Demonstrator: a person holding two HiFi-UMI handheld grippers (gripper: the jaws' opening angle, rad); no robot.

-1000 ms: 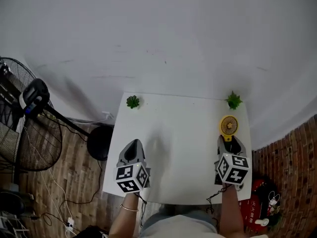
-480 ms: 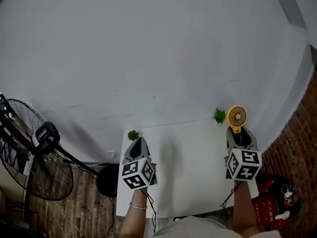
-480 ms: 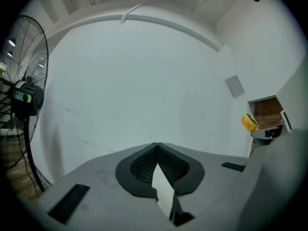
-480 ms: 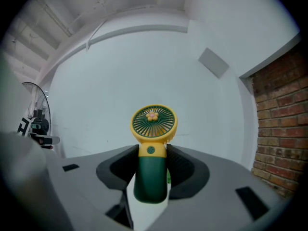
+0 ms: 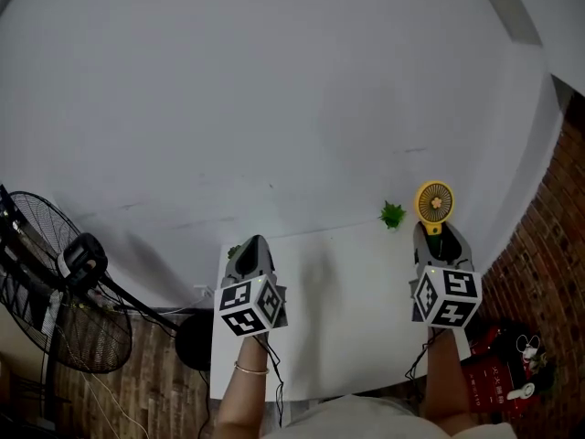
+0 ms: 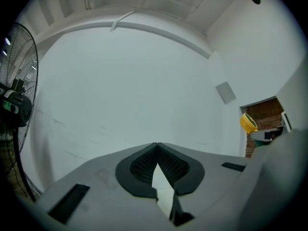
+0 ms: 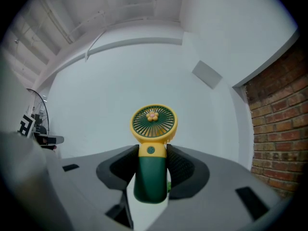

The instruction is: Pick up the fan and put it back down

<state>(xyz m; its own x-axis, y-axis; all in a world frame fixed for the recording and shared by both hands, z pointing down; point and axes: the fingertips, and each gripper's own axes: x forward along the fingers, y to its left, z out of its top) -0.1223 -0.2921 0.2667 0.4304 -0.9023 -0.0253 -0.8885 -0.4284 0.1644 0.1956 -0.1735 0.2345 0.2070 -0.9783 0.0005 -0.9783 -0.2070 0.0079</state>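
Fingers [image 7: 184,170] of your right gripper [image 7: 152,160] grip the fan [image 7: 154,121], now lifted off the worktop [image 5: 347,291] below them, so set-down remains; left gripper [image 6: 156,150] is closed, empty.

A white rectangular table [image 5: 347,309] is seen from above, set against a pale wall. Two small green potted plants are carried on it, one at each far corner: the right plant [image 5: 392,215] is shown in full just inside its corner, while the left plant [image 5: 234,251] is only partly seen. The rest of the tabletop is plain white. The table is stood on a floor [image 5: 137,387] of dark wooden planks. On that floor, just beside the table's left edge, the dark round base [image 5: 193,338] of a pedestal fan is placed. A red object [image 5: 489,378] is seen low at the table's right.
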